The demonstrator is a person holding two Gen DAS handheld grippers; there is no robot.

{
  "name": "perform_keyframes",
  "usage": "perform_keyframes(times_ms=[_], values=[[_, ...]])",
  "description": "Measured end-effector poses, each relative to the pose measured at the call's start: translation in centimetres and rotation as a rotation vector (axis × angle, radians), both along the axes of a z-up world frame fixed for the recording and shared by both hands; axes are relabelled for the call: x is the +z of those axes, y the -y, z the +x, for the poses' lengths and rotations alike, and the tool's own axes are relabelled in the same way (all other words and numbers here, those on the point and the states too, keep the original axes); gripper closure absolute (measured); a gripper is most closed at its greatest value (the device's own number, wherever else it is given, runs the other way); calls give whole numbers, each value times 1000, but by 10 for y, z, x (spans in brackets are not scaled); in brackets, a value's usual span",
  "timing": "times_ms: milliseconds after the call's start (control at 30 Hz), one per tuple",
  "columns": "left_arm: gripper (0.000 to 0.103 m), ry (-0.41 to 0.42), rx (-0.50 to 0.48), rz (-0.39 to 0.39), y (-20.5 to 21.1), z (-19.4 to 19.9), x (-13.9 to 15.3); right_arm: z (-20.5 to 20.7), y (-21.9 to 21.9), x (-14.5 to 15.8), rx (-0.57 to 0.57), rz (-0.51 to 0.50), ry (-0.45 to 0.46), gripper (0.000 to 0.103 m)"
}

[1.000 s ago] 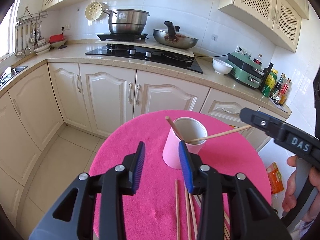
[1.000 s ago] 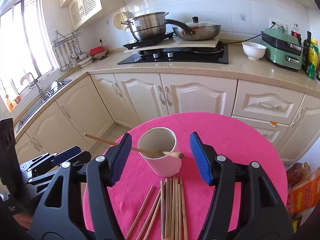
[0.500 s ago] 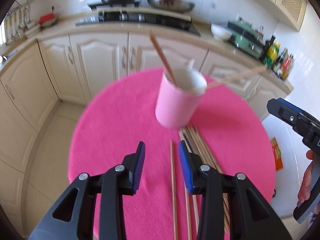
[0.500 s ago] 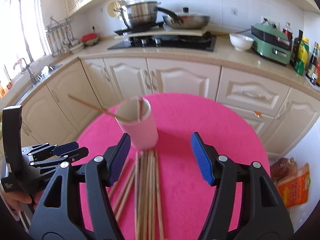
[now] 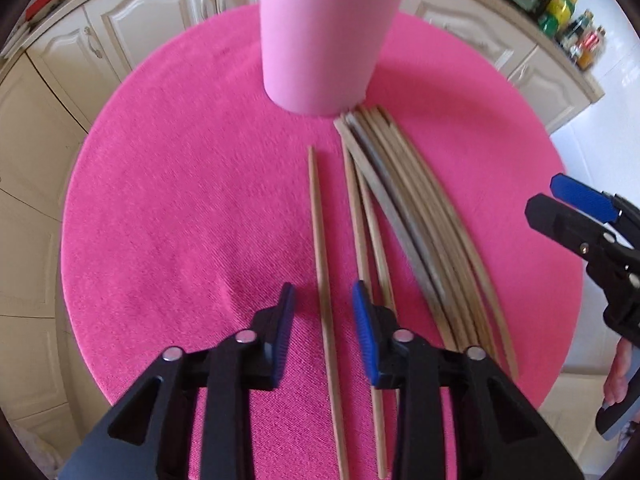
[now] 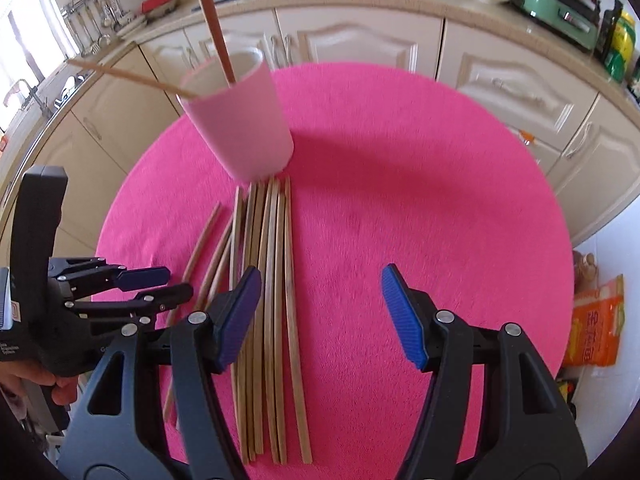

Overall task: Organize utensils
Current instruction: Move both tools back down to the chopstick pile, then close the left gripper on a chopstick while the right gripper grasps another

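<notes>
In the left wrist view, a single wooden chopstick (image 5: 322,264) lay lengthwise between the released jaws of the left gripper (image 5: 323,320), apart from the chopstick bundle (image 5: 416,220) fanned at right of centre below the pink cup (image 5: 324,36). In the right wrist view, the right gripper (image 6: 320,314) hung with jaws spread wide over bare pink counter (image 6: 420,184) at lower centre; cream kitchen cabinets (image 6: 360,40) curved across the top.
</notes>
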State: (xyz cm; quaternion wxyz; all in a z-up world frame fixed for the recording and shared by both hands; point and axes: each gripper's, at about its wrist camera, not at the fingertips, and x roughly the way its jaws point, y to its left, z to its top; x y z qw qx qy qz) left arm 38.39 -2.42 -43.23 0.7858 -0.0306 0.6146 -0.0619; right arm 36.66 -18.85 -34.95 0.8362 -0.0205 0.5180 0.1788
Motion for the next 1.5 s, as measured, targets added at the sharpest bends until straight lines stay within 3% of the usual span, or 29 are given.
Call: perform_keyframes(times_ms=[167,467,833,933,1067,1267,1500], values=[[94,-4,6,37,2,4,-3,6,-1,-17,20,5,-87,67],[97,-16,64,-27,-9,6,1,18,-16,-39,71,-29,-188,70],[97,-31,87,-73,-28,1,9,30,-47,-43,138,-153,-218,73],[97,-42,125,-117,-42,0,10,32,-54,-42,139,-189,-225,78],[97,-34,124,-106,-50,-2,14,39,-49,-40,97,-194,-255,92],[97,-3,101,-87,-48,-7,24,53,-38,-44,71,-159,-303,94],[97,20,77,-80,-40,-6,30,74,-51,-49,105,-230,-342,94]])
